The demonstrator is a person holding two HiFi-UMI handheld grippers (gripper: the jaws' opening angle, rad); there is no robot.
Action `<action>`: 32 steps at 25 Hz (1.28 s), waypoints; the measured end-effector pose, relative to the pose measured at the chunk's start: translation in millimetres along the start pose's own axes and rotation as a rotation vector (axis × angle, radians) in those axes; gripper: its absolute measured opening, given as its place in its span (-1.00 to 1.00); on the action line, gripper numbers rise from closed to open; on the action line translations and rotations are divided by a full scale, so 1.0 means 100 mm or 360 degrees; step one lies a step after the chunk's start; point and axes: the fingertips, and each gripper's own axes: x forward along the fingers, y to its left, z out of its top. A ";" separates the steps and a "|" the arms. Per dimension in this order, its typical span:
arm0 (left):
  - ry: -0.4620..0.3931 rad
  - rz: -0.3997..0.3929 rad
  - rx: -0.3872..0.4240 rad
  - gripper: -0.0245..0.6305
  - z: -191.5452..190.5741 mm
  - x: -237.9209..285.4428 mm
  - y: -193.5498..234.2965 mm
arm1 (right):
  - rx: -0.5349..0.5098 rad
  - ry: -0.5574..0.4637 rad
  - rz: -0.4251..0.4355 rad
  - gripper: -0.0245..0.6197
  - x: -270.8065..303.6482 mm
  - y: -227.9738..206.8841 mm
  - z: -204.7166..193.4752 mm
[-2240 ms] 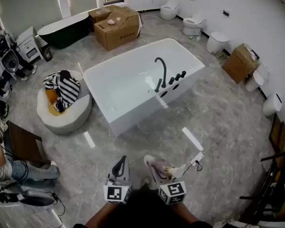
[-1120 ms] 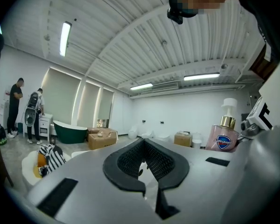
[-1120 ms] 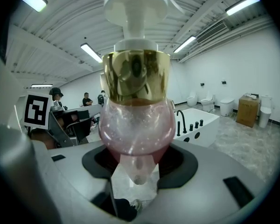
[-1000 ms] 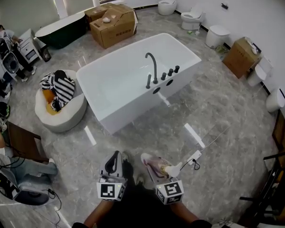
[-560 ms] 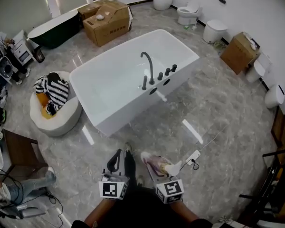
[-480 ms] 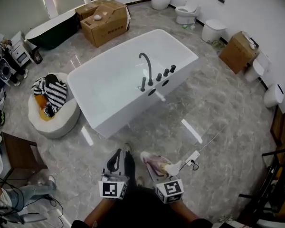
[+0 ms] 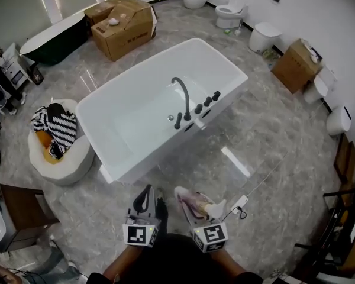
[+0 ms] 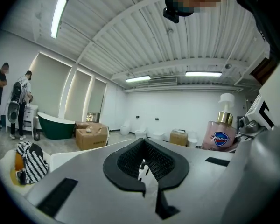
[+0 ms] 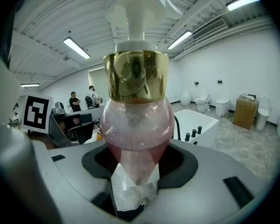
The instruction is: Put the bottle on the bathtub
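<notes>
The white bathtub point(image 7: 224, 85) with a black faucet point(image 7: 181, 96) stands on the floor ahead of me, and its far end shows in the right gripper view point(image 9: 203, 119). My right gripper point(image 7: 186, 199) is shut on a pink pump bottle point(image 7: 197, 205) with a gold collar and white pump. The bottle fills the right gripper view point(image 9: 137, 122) between the jaws point(image 9: 136, 171). My left gripper point(image 7: 145, 194) is held beside it, shut with nothing in it point(image 8: 143, 164). The bottle point(image 8: 219, 135) shows at the right of the left gripper view. Both grippers are well short of the tub.
A round white pouf point(image 7: 64, 163) with striped cloth sits left of the tub. Cardboard boxes point(image 7: 121, 19) point(image 7: 292, 70), toilets point(image 7: 231, 14) and a dark green tub point(image 7: 52, 35) line the far side. A white socket and cable point(image 7: 243, 202) lie on the floor at right. People point(image 9: 74, 101) stand at a distance.
The tub has come nearer and shifted in the head view as I walk toward it. Both grippers keep their pose, the right still holding the bottle.
</notes>
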 end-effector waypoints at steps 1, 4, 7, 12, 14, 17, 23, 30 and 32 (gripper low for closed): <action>0.0006 -0.0005 0.0000 -0.88 0.02 0.11 0.09 | 0.0003 0.0006 -0.0009 -0.23 0.12 -0.03 0.06; -0.0007 -0.0023 -0.0027 -0.88 0.05 0.41 0.30 | 0.0008 0.0023 -0.0032 -0.23 0.44 -0.10 0.22; -0.0003 -0.0057 -0.0053 -0.88 0.06 0.73 0.48 | 0.0010 0.0051 -0.0069 -0.23 0.72 -0.19 0.36; -0.0014 -0.0083 -0.0073 -0.88 0.09 0.99 0.84 | 0.0021 0.0093 -0.0099 -0.23 1.13 -0.18 0.47; -0.0025 -0.0053 -0.0090 -0.88 0.06 1.08 1.01 | 0.0022 0.0089 -0.0101 -0.23 1.28 -0.18 0.51; -0.0013 -0.0022 -0.0110 -0.88 0.04 1.19 1.19 | 0.0020 0.0107 -0.0106 -0.23 1.44 -0.18 0.54; -0.0017 -0.0012 -0.0125 -0.88 0.08 1.36 1.31 | -0.0022 0.0124 -0.0078 -0.23 1.71 -0.21 0.65; -0.0037 0.0065 -0.0136 -0.88 0.10 1.58 1.43 | -0.0073 0.0135 -0.0018 -0.23 2.07 -0.40 0.77; -0.0038 0.0089 -0.0120 -0.88 0.11 1.69 1.42 | -0.0093 0.0137 0.0010 -0.23 2.15 -0.50 0.82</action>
